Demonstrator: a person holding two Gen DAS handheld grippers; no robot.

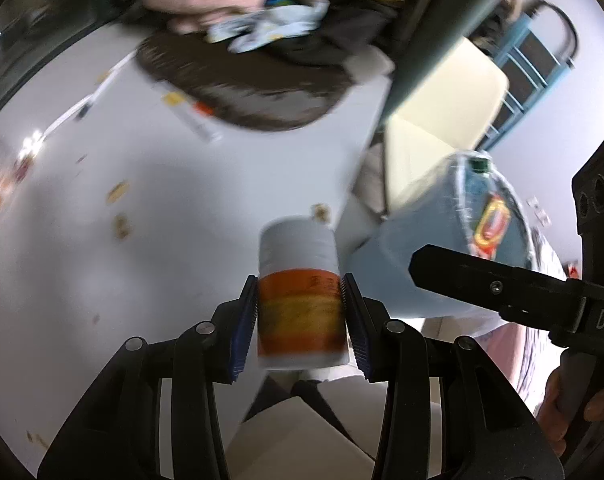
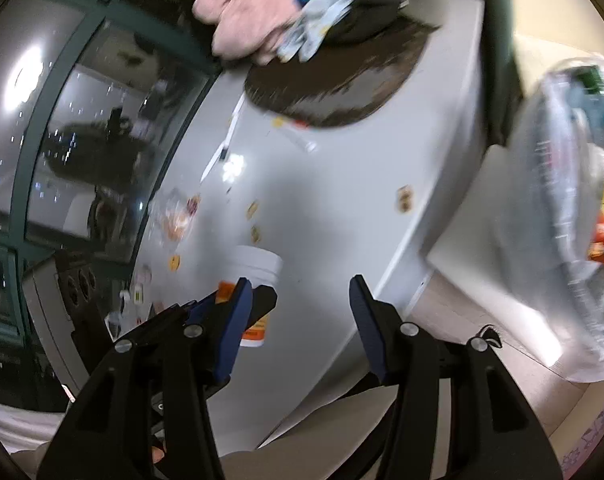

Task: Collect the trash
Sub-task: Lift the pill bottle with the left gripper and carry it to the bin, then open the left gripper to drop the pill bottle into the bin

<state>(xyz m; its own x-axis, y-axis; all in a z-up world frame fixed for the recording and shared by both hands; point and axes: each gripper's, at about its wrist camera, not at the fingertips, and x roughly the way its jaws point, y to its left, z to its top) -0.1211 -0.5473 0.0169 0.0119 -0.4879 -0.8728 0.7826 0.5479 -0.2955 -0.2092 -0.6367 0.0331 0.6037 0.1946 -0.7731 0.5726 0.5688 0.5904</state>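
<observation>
Orange-banded and white-capped, the bottle [image 1: 300, 296] sits clamped between the blue pads of the left hand-held gripper [image 1: 302, 320], above the desk's [image 1: 162, 208] near edge. Its label is too blurred to read. The right hand-held gripper [image 2: 302, 320] stands open and empty. Just past the desk's edge, the lined trash bin [image 1: 490, 240] already holds a green-capped bottle and red wrappers. A release short of the rim could drop the bottle to the floor. Small wrappers [image 2: 404, 200] remain scattered on the desk.
</observation>
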